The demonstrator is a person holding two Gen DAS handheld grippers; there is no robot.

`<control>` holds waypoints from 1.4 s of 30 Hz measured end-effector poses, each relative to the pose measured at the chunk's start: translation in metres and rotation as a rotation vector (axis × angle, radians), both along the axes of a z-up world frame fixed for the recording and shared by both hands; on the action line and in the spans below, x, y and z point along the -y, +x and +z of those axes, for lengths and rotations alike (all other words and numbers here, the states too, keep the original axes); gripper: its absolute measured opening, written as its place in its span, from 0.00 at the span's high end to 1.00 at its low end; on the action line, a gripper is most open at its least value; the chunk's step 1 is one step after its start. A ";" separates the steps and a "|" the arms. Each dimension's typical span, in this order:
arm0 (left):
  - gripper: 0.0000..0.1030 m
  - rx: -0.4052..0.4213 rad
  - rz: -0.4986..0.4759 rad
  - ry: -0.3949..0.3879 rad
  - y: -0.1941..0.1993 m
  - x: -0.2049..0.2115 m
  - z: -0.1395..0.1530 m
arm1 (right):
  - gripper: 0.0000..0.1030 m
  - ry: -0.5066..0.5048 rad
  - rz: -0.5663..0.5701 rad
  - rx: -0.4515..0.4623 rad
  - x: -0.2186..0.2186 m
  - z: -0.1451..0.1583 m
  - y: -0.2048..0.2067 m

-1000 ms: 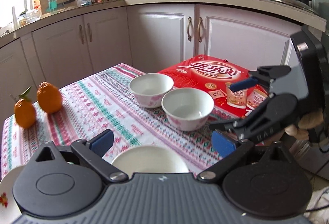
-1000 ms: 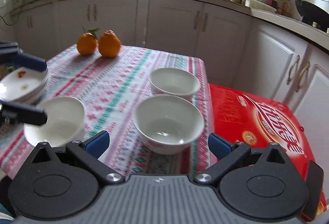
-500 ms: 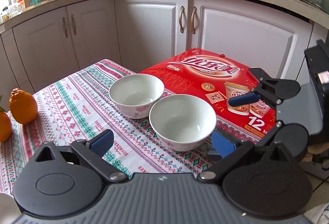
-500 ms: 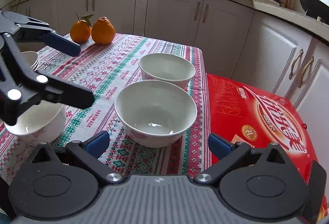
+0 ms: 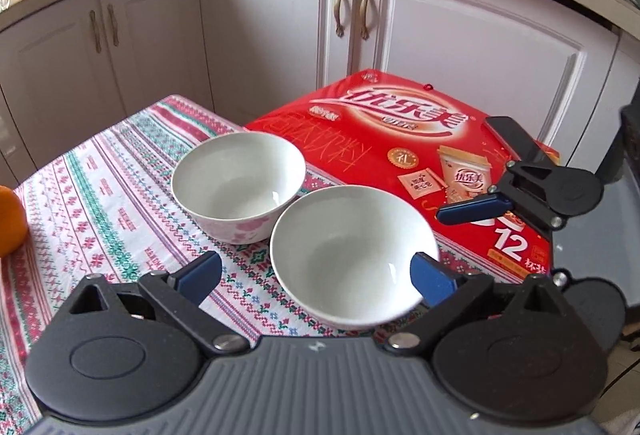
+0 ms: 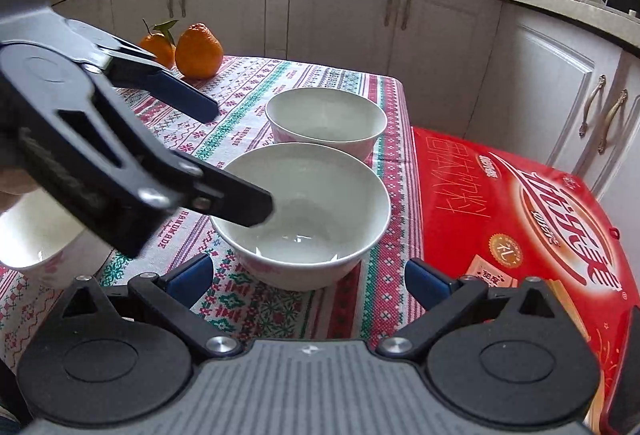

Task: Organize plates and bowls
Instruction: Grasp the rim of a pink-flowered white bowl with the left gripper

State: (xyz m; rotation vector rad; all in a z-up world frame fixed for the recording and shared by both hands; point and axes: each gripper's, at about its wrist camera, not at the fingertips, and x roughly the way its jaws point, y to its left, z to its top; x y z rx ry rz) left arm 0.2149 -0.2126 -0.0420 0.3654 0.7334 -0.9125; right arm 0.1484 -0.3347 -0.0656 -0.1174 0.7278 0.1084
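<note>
Two white bowls with pink flowers stand on the patterned tablecloth: a near bowl (image 5: pixel 352 255) (image 6: pixel 304 211) and a far bowl (image 5: pixel 238 187) (image 6: pixel 326 119). My left gripper (image 5: pixel 316 275) (image 6: pixel 238 163) hovers over the near bowl with its jaws wide and closing. One of its fingers (image 6: pixel 248 209) hangs over the bowl's inside and the other over the cloth, neither pad pressing. My right gripper (image 6: pixel 308 277) (image 5: pixel 468 171) stands open just short of the same bowl. A third bowl (image 6: pixel 28 235) sits at the left, partly hidden by the left gripper.
A large red carton (image 5: pixel 400 139) (image 6: pixel 520 215) lies right of the bowls, butting against the table's edge. Two oranges (image 6: pixel 198 51) rest at the table's far corner. White kitchen cabinets (image 5: pixel 280 15) close the space behind.
My left gripper swung right, away from the third bowl, and came down over the near bowl. The right gripper moved closer and lower toward that bowl.
</note>
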 end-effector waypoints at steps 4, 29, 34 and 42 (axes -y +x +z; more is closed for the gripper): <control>0.05 -0.027 0.003 0.005 0.011 0.006 -0.004 | 0.00 -0.006 0.017 -0.003 0.000 -0.002 0.004; 0.41 -0.093 -0.056 0.046 0.027 0.025 -0.015 | 0.13 0.016 0.089 0.015 0.006 0.001 0.005; 0.41 -0.099 -0.064 0.047 0.028 0.025 -0.014 | 0.13 0.013 0.088 0.015 0.005 0.001 0.005; 0.42 -0.130 -0.064 0.038 0.027 0.020 -0.011 | 0.13 0.011 0.088 0.002 0.002 0.004 0.005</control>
